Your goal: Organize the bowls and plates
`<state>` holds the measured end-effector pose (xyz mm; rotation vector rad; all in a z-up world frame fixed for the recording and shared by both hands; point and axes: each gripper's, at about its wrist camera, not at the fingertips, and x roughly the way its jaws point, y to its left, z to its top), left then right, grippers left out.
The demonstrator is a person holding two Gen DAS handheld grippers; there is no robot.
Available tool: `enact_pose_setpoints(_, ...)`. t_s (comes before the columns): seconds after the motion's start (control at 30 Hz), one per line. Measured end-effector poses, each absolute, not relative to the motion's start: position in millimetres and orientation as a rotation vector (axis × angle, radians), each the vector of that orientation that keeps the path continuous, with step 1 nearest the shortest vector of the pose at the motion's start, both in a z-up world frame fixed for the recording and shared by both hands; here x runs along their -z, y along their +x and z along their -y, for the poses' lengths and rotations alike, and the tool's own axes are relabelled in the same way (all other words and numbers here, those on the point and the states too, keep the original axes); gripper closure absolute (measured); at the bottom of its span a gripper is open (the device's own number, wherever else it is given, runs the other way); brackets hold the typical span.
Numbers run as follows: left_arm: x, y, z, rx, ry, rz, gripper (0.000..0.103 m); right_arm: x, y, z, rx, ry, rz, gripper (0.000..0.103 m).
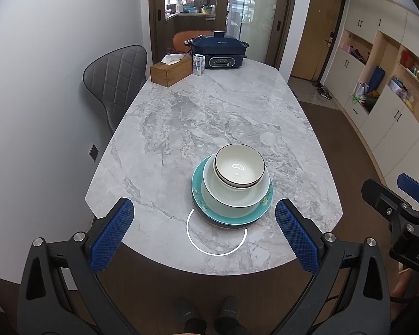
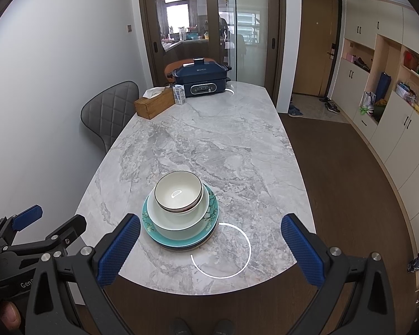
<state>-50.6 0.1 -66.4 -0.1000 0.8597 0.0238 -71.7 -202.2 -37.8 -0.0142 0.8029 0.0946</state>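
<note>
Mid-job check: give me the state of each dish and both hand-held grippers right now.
Dark-rimmed bowl: empty, upright, top of stack.
Pale bowl: upright, under it, on the teal plate.
Teal plate: flat, near the table edge.
Left hand-held gripper: open, holding nothing.
Right hand-held gripper: open, holding nothing.

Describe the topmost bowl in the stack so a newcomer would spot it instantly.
On the grey marble table, near its close end, a teal floral plate carries a pale green bowl. Nested in that bowl sits the small white bowl, the only piece with a thin dark line around its rim.
</note>
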Motion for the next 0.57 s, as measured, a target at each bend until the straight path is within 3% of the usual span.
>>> enact_pose_setpoints(0.57, 67.4, -42.8, -4.3, 0.0, -0.121, -0.857, 0.0, 44.1, -72.3, 203.0, -0.102, -0.016, -0.806, 0.0)
